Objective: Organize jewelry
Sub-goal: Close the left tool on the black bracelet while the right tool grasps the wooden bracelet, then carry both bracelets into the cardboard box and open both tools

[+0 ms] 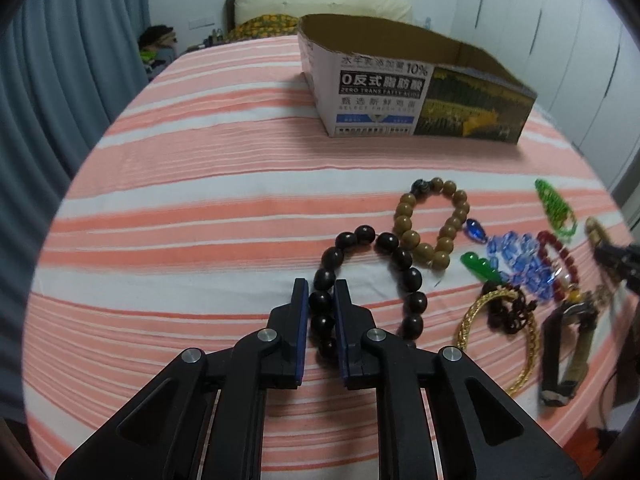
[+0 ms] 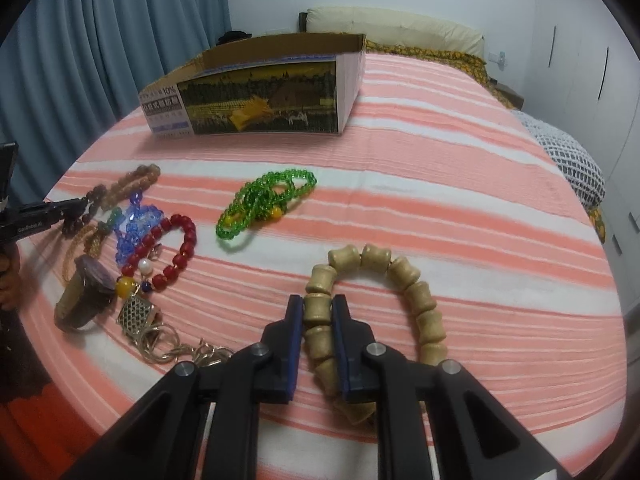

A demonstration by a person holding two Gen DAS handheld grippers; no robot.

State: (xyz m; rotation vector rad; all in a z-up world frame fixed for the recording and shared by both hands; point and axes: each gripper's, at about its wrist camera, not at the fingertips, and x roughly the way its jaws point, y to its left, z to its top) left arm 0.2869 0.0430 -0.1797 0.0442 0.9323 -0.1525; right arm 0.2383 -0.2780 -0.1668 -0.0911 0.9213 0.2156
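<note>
Your left gripper (image 1: 322, 300) pinches the limp dark round-bead bracelet (image 1: 374, 276) on the striped bedsheet (image 1: 180, 208), your right gripper (image 2: 317, 316) apparently clamps the pale bamboo-shaped wooden bracelet (image 2: 376, 316); grip across one bead, since they'll dangle lightly.

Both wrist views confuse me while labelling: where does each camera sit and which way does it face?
Left wrist: behind the left claw, which grips the dark bead bracelet; faces the cardboard box.
Right wrist: behind the right claw, which grips the pale wooden bracelet.
Shared: box, striped bedspread, green bead bracelet.
</note>
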